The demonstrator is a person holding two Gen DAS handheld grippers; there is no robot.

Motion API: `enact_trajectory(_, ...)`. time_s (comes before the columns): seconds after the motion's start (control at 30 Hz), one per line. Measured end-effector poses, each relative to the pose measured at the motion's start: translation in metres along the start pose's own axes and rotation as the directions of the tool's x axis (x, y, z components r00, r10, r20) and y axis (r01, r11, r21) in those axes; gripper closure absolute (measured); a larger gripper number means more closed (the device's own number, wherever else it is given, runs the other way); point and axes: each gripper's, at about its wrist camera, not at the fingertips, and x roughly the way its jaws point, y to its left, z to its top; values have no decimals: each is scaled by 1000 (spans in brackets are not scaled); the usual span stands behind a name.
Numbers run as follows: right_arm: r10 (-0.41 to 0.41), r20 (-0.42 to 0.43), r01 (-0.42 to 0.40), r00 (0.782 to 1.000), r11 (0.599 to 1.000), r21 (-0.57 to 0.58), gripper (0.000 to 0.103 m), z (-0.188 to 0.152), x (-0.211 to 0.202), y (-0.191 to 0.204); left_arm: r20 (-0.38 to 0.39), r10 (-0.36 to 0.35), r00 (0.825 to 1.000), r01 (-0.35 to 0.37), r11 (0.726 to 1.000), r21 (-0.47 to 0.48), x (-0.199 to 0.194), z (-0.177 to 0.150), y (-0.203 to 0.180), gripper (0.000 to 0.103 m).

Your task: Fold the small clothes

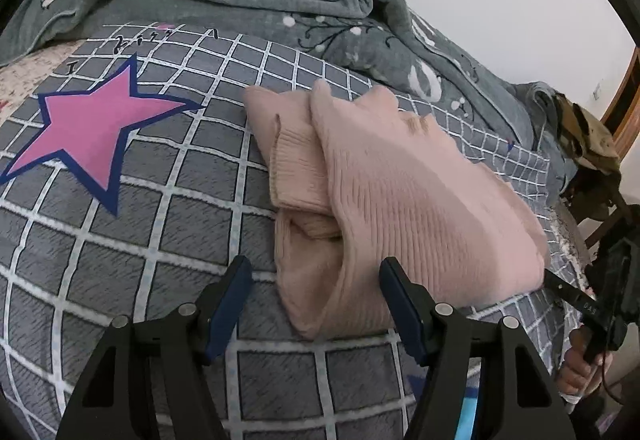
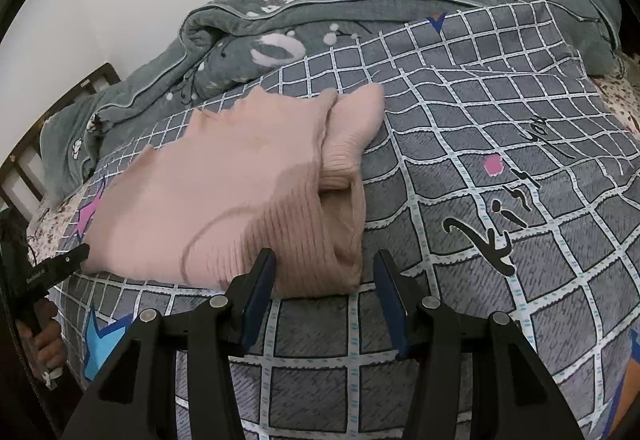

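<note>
On the grid-patterned bed cover (image 1: 160, 240), a pink ribbed knit garment (image 1: 380, 192) lies folded over itself in soft layers, ribbed cuff showing. Left gripper (image 1: 316, 276) and right gripper (image 2: 324, 266) hover at its near edge, jaws spread, pinching nothing.

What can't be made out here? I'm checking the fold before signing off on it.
- Pink knit garment: motion-blurred along its right side in the left wrist view, so the edges there are unclear.
- Its underside and inner layers: hidden by the top fold in both views.
- Garment type: sleeves or legs cannot be told.
- Right tool: whether its open fingers touch the near hem is unclear.
- Left tool: the same.
</note>
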Motion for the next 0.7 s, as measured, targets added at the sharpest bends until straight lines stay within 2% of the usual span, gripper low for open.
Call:
enact_trajectory(0.17, -14, -4, 14, 1000, 1000, -9, 53, 3, 13, 1, -17, 7, 1000, -7, 1000, 18, 9, 2, -8, 62)
enact_trajectory(0.3, -20, -17, 20, 1000, 1000, -8, 53, 8, 21, 0, -17, -40, 999, 39, 998, -44, 9, 4, -1, 79)
enact_trajectory(0.4, -10, -25, 11, 1000, 1000, 14, 55, 12, 26, -3, -13, -63, 998, 62, 995, -75, 7, 3, 3, 84)
enact_trajectory(0.47, -14, -31, 14, 999, 1000, 1, 78, 14, 29, -2, -4, -65, 998, 65, 994, -83, 5, 3, 3, 86)
enact_trajectory(0.53, 4, -27, -4, 1000, 1000, 6, 91, 15, 27, -3, 7, -63, 998, 63, 995, -80, -1, 1, 2, 88)
enact_trajectory(0.7, 74, 9, -74, 997, 997, 20, 94, 11, 4, -6, 27, -61, 998, 63, 996, -66, -15, -1, -1, 89)
